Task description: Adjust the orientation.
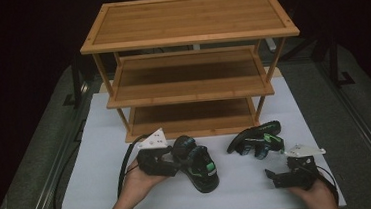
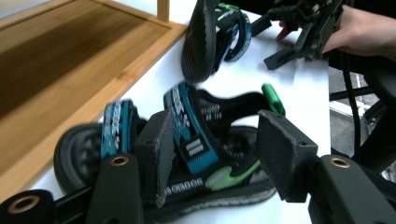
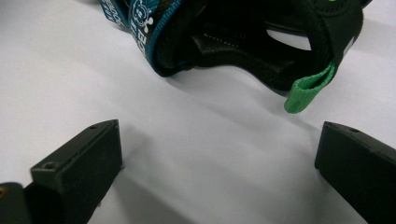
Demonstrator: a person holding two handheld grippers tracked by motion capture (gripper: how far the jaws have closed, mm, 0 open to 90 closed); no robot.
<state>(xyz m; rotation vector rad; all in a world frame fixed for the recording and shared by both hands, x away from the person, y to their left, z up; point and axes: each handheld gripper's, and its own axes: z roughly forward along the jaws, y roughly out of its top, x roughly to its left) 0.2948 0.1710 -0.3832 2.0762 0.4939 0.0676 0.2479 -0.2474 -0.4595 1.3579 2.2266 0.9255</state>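
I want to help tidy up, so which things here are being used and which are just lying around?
In the job: upright sandal at the left gripper; sandal on its side near the right gripper; probably the wooden rack.
Just there: white board underneath; black stand at the side.

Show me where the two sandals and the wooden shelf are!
Left sandal (image 1: 201, 171), high view, on its footbed beside the left gripper.
Right sandal (image 1: 256, 139), high view, on its straps; it lies tipped on its side.
Shelf (image 1: 187, 19), high view, on the middle of its top board.
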